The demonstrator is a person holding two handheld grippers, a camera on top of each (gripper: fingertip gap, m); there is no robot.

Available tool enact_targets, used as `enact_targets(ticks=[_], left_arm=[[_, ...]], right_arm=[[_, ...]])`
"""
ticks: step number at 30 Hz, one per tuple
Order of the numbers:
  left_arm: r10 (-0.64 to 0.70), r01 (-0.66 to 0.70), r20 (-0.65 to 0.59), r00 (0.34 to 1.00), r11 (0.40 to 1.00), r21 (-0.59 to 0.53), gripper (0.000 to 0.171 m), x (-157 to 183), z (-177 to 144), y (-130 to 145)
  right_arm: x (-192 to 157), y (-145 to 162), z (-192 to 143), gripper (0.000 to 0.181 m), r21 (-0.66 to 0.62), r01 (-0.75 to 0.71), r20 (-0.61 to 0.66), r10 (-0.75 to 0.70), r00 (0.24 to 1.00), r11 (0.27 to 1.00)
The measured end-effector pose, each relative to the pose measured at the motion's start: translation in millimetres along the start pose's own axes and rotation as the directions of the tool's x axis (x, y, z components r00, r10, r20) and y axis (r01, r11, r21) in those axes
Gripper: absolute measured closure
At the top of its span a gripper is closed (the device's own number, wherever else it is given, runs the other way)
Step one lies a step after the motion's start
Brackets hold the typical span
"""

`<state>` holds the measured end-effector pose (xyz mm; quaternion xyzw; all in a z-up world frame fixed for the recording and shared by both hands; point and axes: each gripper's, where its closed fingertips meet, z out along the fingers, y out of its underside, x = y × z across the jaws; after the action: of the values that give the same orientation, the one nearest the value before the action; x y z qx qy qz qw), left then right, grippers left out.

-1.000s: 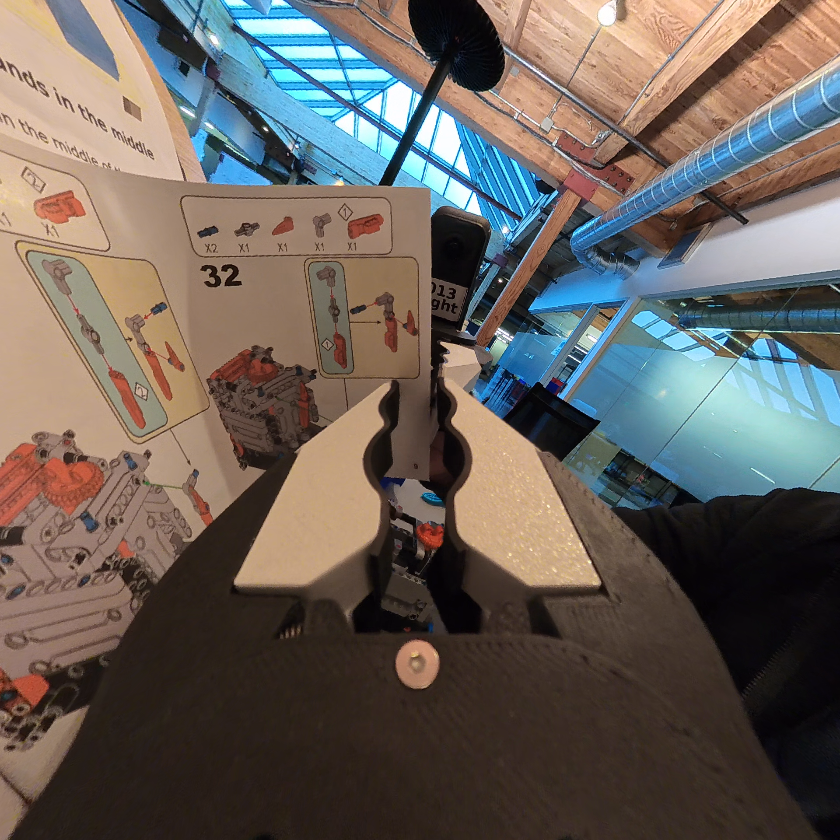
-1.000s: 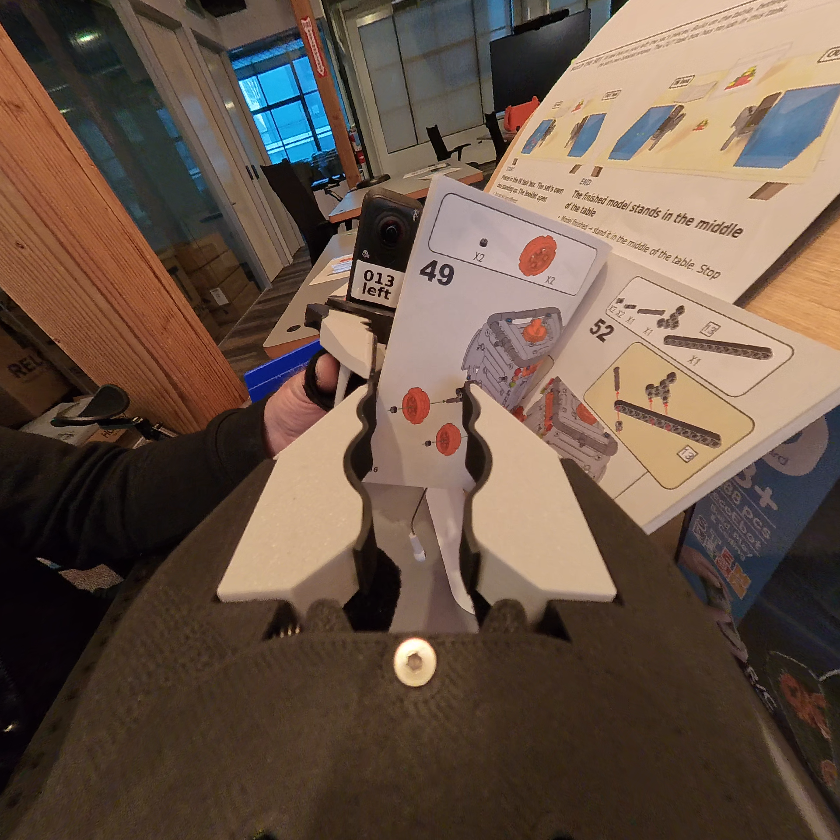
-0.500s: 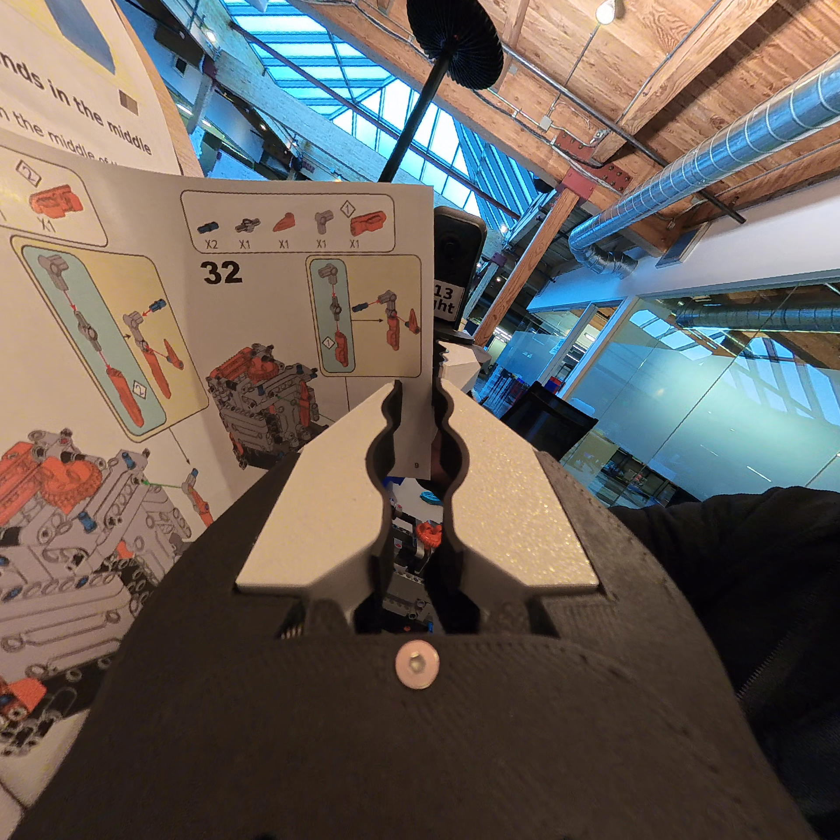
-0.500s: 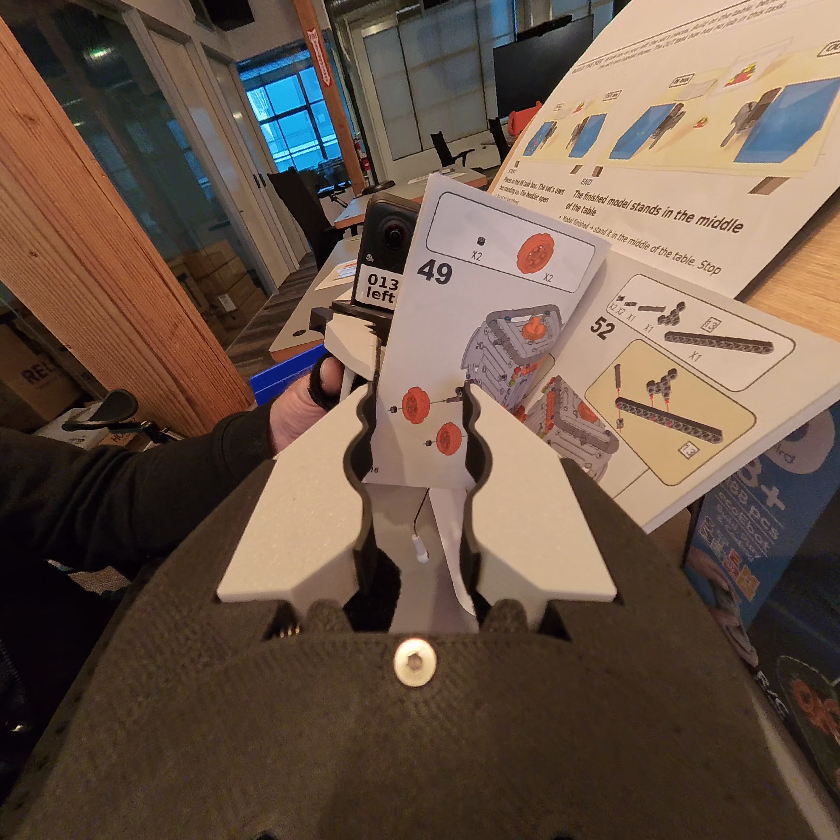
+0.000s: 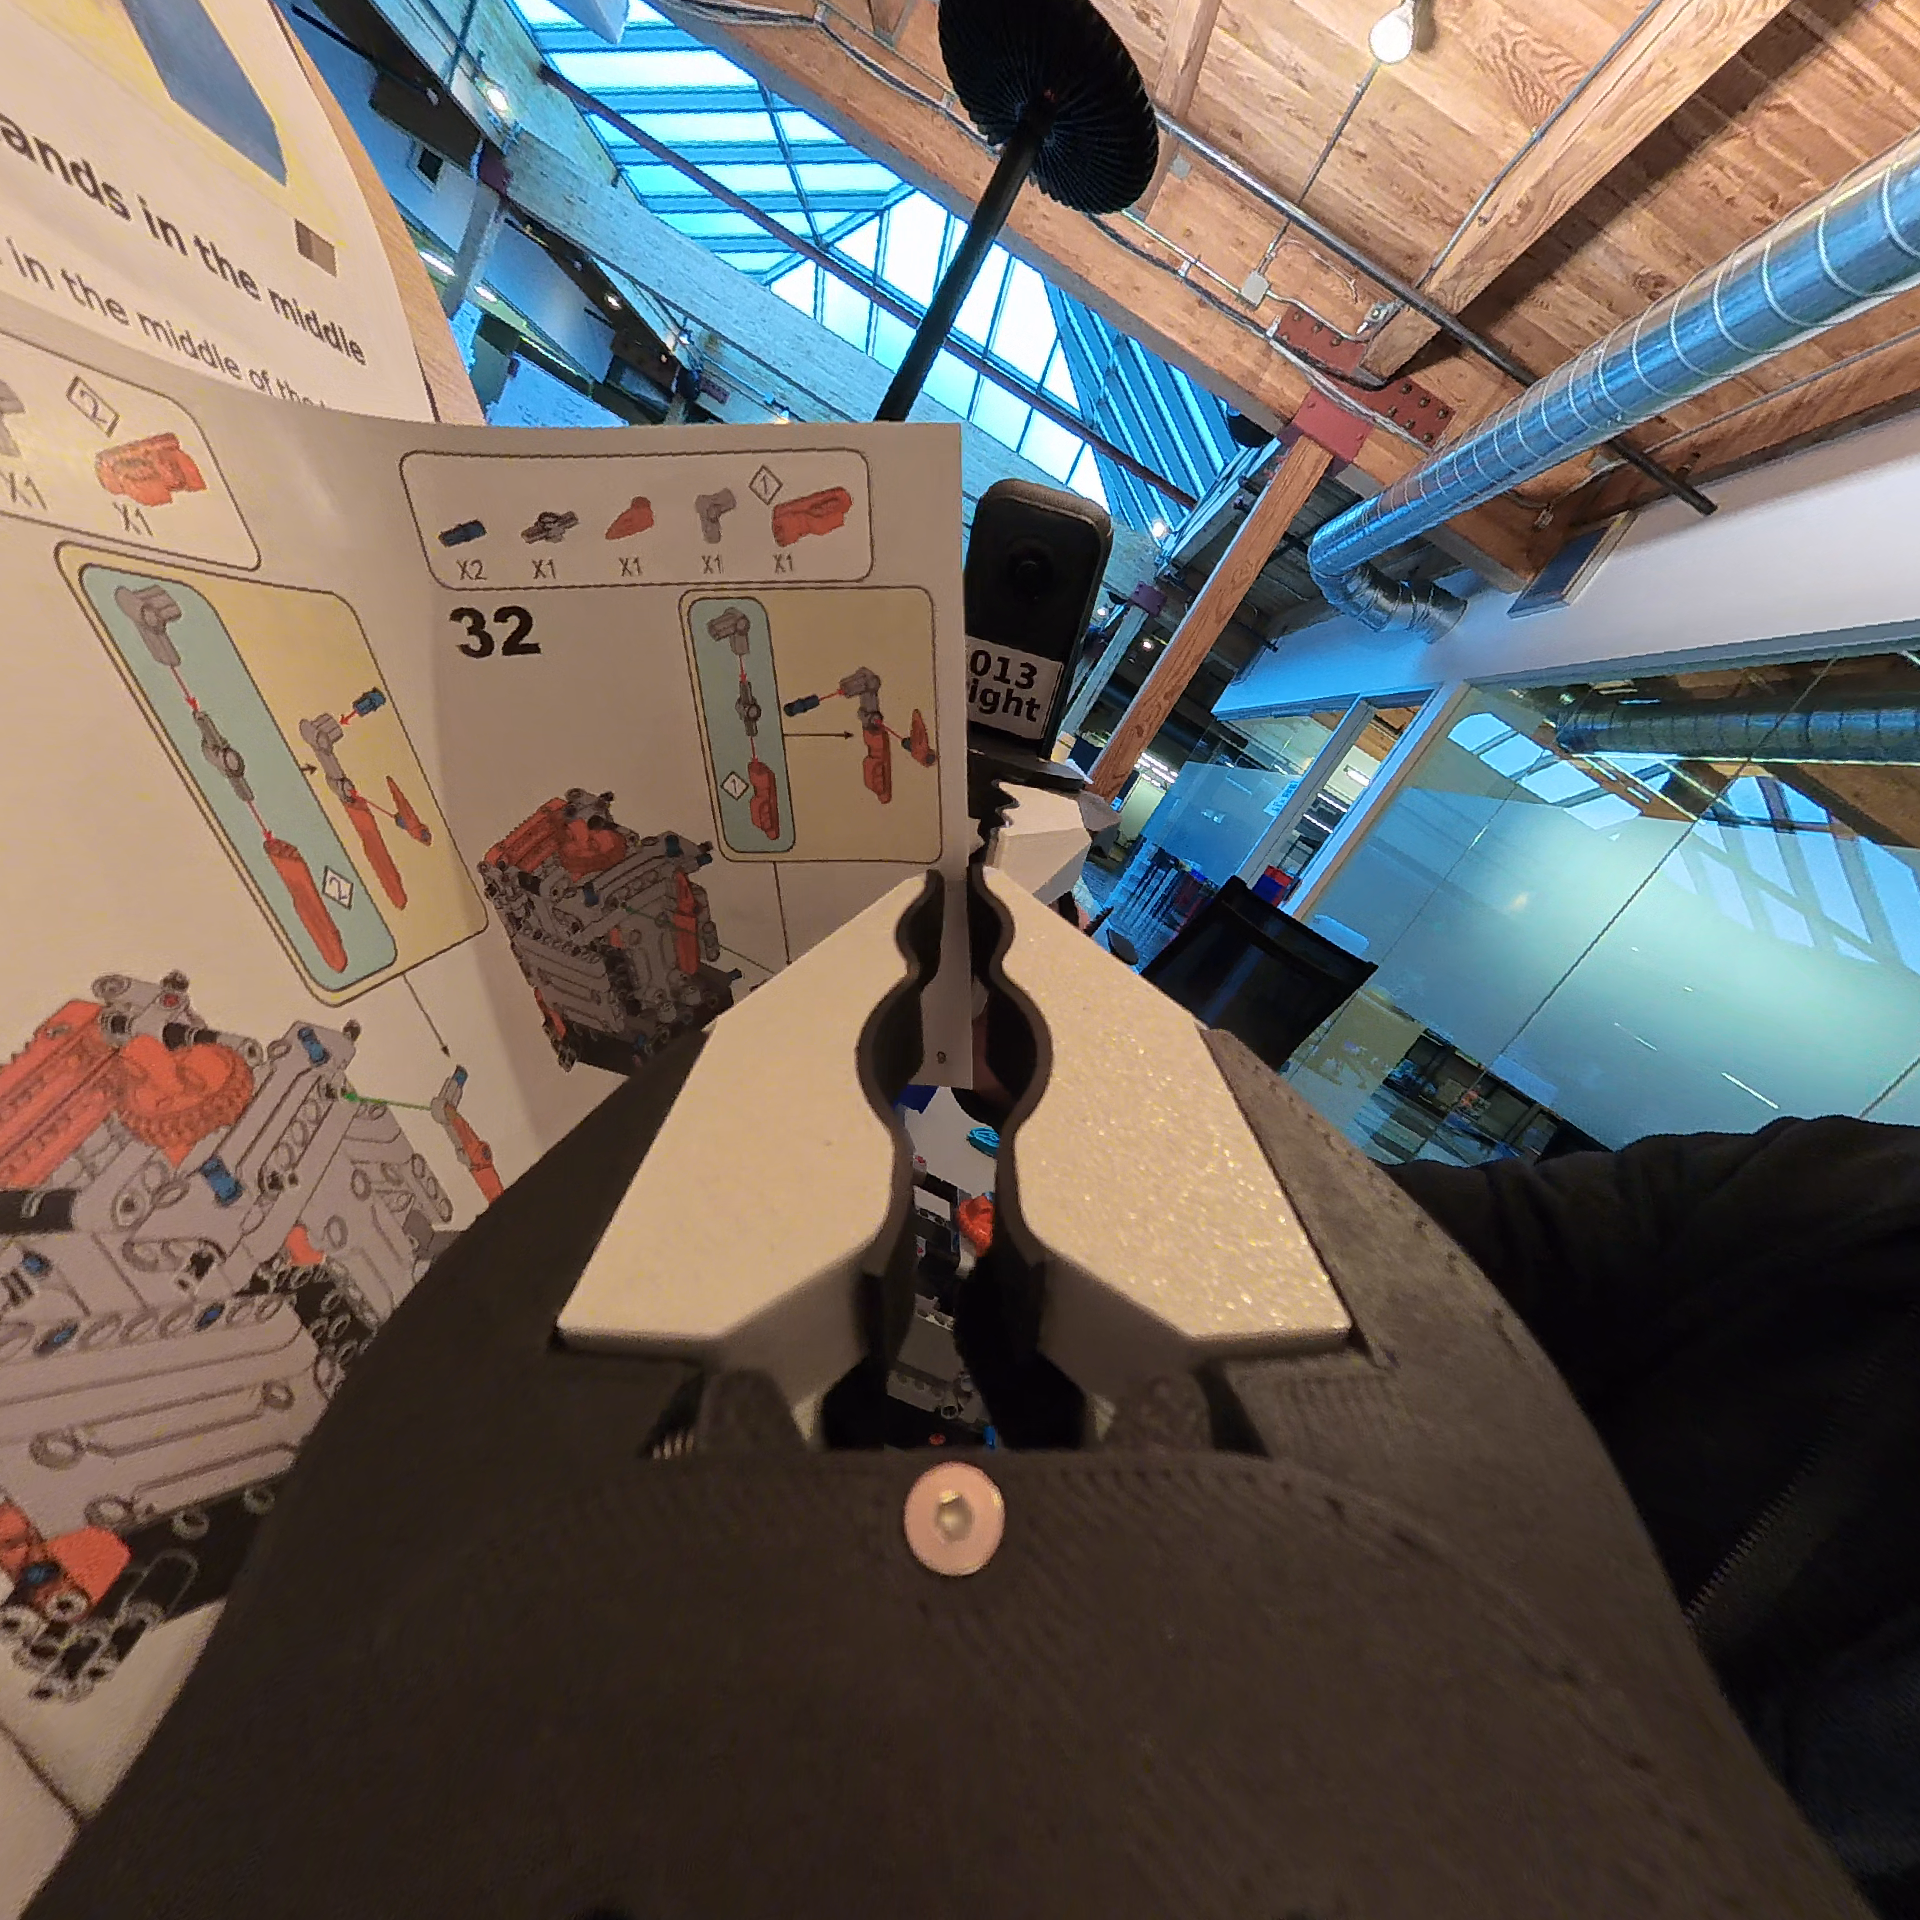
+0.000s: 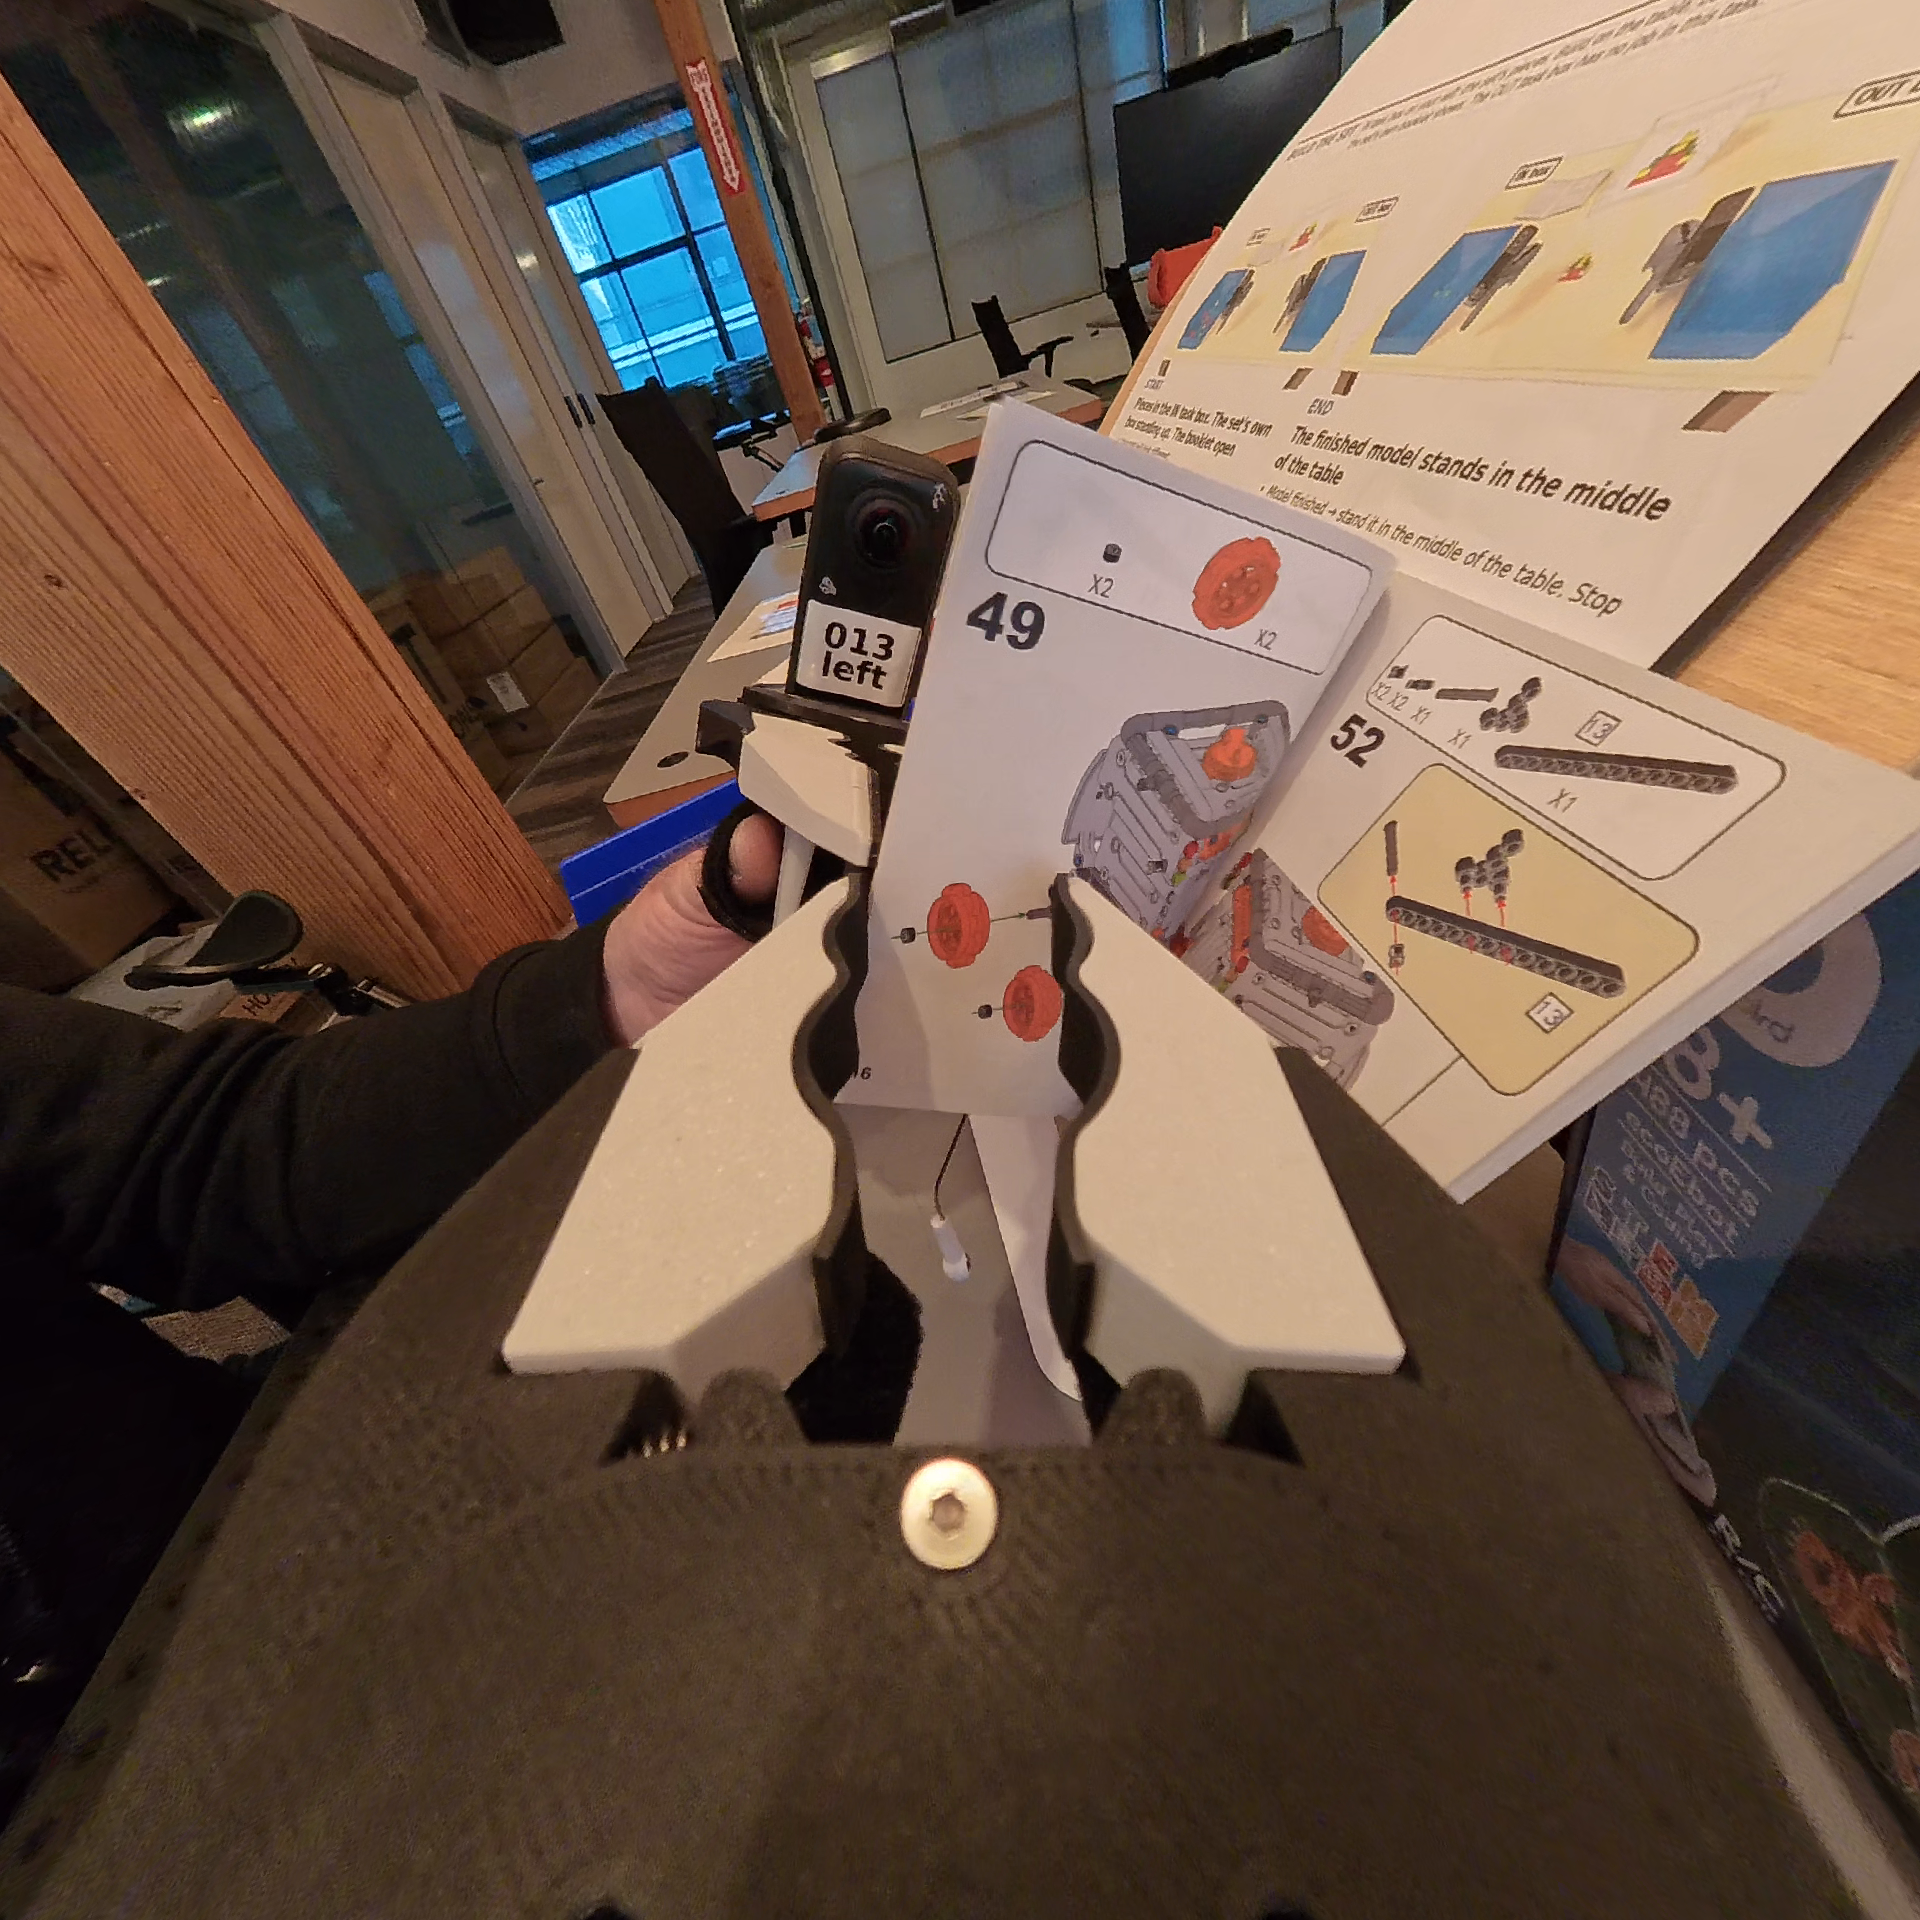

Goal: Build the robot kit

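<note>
An open building-instruction booklet (image 5: 623,727) is held up in the air. My left gripper (image 5: 956,899) is shut on the right edge of one raised page. The right gripper's camera (image 5: 1034,592) shows just behind that edge. In the right wrist view the same page (image 6: 1101,748) stands face-on between the open fingers of my right gripper (image 6: 956,904), which grips nothing. The left gripper (image 6: 868,805), held by a hand (image 6: 675,966), pinches the page's left edge. The booklet's other page (image 6: 1558,831) spreads out to the right.
A large printed sheet (image 6: 1507,312) lies on the wooden table (image 6: 1818,603) behind the booklet. A blue set box (image 6: 1683,1247) stands at the right. A black sleeve (image 5: 1662,1299) is at the right. A black pole with a disc (image 5: 1044,104) rises overhead. Both grippers' tips are close together, under 4 cm apart.
The left gripper's jaws have closed tighter on the page edge. The right gripper stays open and both views have barely shifted.
</note>
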<state>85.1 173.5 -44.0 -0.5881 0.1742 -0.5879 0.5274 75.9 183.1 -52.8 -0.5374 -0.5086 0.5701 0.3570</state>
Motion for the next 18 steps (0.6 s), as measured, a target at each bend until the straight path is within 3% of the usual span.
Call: enact_targets(ticks=[18], left_arm=[[0.015,-0.016,0.035,0.999,1.0,0.009,0.171,-4.3,-0.6,-0.4]], right_arm=[[-0.9,0.7,-3.1,0.154,-0.003,0.004,0.0,-0.004,1.0,1.0]])
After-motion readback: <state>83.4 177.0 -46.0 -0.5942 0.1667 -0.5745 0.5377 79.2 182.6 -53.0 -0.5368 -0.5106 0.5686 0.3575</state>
